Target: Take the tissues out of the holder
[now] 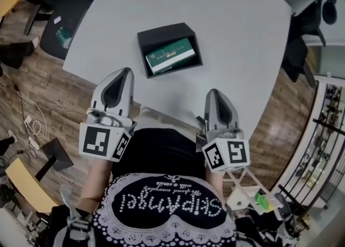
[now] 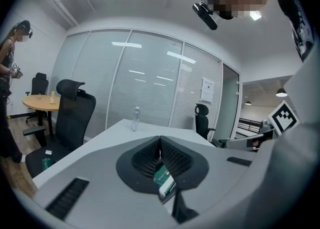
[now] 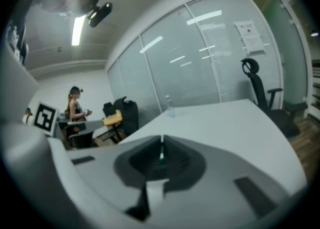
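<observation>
Poised at lower frame, apart from black holder (image 1: pixel 166 35).
Left gripper (image 1: pixel 126 71), right gripper (image 1: pixel 213 93) clamped shut on nothing; green tissues (image 1: pixel 170 56) inside holder, upper centre.

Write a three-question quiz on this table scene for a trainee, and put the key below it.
1. True or false: the green tissue pack lies inside the black holder.
2. Choose one: the jaws of the left gripper are A) wide open, B) shut on nothing, C) shut on the pack.
3. Fill in: in the left gripper view, a clear ___ stands at the far end of the table.

Key
1. True.
2. B.
3. bottle.
</observation>
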Action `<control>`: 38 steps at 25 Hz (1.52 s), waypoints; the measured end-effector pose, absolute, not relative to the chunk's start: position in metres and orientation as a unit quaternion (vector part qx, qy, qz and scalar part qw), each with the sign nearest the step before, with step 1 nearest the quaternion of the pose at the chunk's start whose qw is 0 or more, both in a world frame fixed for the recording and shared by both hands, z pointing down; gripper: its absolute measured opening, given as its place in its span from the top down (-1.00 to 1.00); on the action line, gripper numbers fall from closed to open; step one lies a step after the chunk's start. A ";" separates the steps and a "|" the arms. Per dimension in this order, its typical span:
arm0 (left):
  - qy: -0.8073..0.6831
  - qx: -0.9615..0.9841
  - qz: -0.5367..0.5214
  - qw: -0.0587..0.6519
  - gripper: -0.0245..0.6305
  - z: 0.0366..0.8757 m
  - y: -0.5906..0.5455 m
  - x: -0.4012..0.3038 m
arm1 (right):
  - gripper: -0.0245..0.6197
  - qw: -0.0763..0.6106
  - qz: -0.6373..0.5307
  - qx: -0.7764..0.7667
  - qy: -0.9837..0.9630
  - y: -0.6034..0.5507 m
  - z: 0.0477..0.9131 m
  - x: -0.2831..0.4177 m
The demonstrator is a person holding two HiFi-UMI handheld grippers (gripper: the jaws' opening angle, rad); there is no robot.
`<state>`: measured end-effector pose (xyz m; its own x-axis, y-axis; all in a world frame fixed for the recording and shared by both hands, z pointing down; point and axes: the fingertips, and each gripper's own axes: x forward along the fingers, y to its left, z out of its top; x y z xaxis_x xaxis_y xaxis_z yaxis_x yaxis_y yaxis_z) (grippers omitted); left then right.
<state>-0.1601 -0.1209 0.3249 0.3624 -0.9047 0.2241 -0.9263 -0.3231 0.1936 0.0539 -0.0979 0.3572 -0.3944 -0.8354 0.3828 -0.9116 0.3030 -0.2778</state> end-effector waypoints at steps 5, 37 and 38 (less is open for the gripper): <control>-0.559 0.817 0.035 0.137 0.83 0.321 -0.124 -0.153 | 0.81 0.076 0.227 0.553 -0.798 -0.097 0.354 0.063; -0.370 0.875 0.254 0.180 -0.15 0.425 -0.189 -0.054 | 0.81 0.063 0.242 0.623 -0.741 -0.092 0.359 0.117; -0.368 0.874 0.259 0.182 -0.16 0.429 -0.190 -0.053 | 0.81 0.063 0.244 0.627 -0.737 -0.091 0.360 0.120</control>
